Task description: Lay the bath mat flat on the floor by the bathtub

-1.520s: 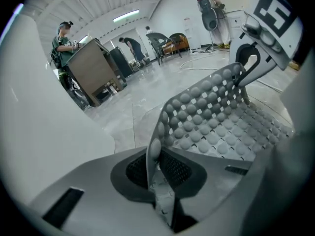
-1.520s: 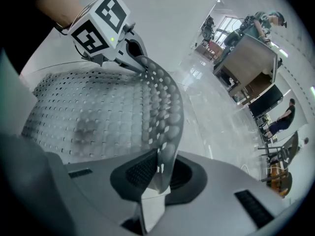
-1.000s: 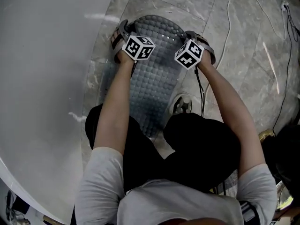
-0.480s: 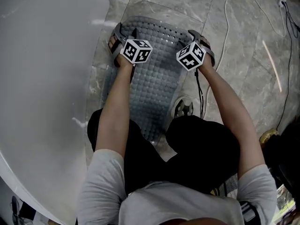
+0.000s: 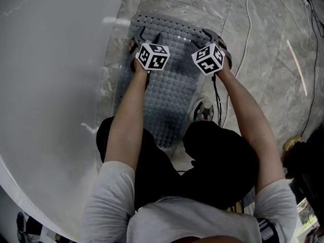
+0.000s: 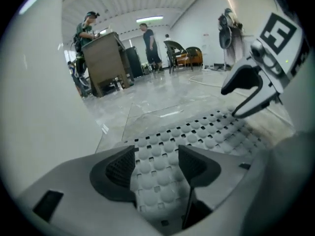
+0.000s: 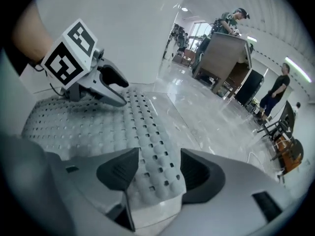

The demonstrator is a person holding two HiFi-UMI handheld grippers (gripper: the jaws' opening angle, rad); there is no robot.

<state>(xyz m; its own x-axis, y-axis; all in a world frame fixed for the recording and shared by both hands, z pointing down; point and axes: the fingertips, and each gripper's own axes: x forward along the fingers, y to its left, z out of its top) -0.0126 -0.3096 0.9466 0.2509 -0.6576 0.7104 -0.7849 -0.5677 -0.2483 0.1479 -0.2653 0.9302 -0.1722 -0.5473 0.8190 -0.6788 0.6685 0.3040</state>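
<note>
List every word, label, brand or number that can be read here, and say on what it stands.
None can be read.
The cubes on the left tool and the right tool carry only black-and-white square markers, no letters.
The bath mat shows only bumps and holes, no print.

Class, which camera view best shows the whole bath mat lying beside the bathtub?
The head view: it shows most of the bath mat flat on the floor along the bathtub. Each gripper view shows only a perforated end patch up close.
</note>
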